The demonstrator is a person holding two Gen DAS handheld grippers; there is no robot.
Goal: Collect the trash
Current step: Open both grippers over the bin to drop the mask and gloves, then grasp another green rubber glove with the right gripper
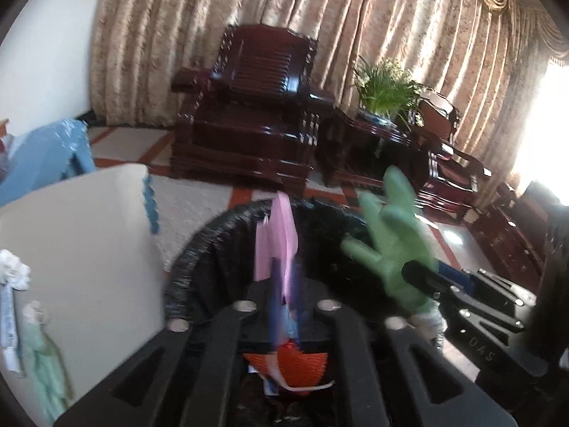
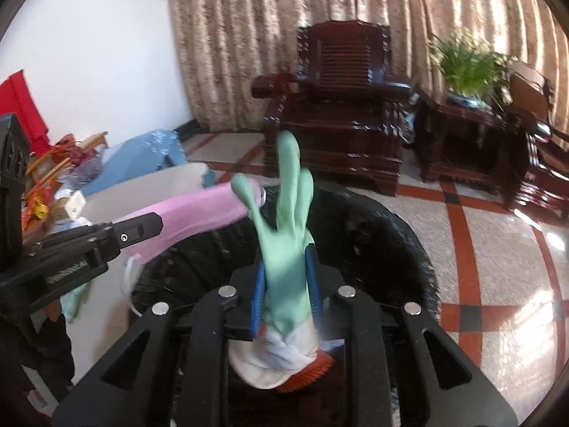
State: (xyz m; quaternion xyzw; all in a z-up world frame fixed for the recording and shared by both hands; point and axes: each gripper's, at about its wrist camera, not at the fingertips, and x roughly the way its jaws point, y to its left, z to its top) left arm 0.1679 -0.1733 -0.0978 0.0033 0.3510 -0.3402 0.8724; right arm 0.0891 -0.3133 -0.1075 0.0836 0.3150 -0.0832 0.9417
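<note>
We see two bits of trash held over the bin (image 2: 409, 235), a round black-lined tub that serves as our landmark. A green glove (image 2: 284, 235) stands up between the blue pads of the right gripper (image 2: 285, 293), above the bin's near side. Its fingers point up and away, and its white cuff hangs below the jaws. The jaws are only narrowly parted, with the glove filling the gap. The pads lie against its sides, so we read it as pinched, though the motion blur leaves some doubt.

A pink pad (image 1: 279, 235) sits in the left gripper (image 1: 286, 302), also above the bin's opening. In the left wrist view it rises edge-on from between the blurred blue pads, which stand a little apart. We cannot tell whether they press on it. In the right wrist view the pink pad (image 2: 199, 213) juts out from the left gripper's tip towards the glove, and the two nearly meet over the bin's far-left rim.

Inside the bin, below both grippers, lies something orange and ribbed (image 1: 302, 363) among paper scraps.

The bin stands on a floor (image 2: 498, 249) of pale tiles crossed by red bands. Left of the bin is a cream surface (image 1: 78, 235), and a blue heap (image 2: 142, 158) lies beyond that. Behind the bin stands a dark carved armchair (image 2: 341, 106). To its right is a low table with a plant (image 2: 469, 60). Patterned curtains (image 2: 266, 17) hang along the back wall.
</note>
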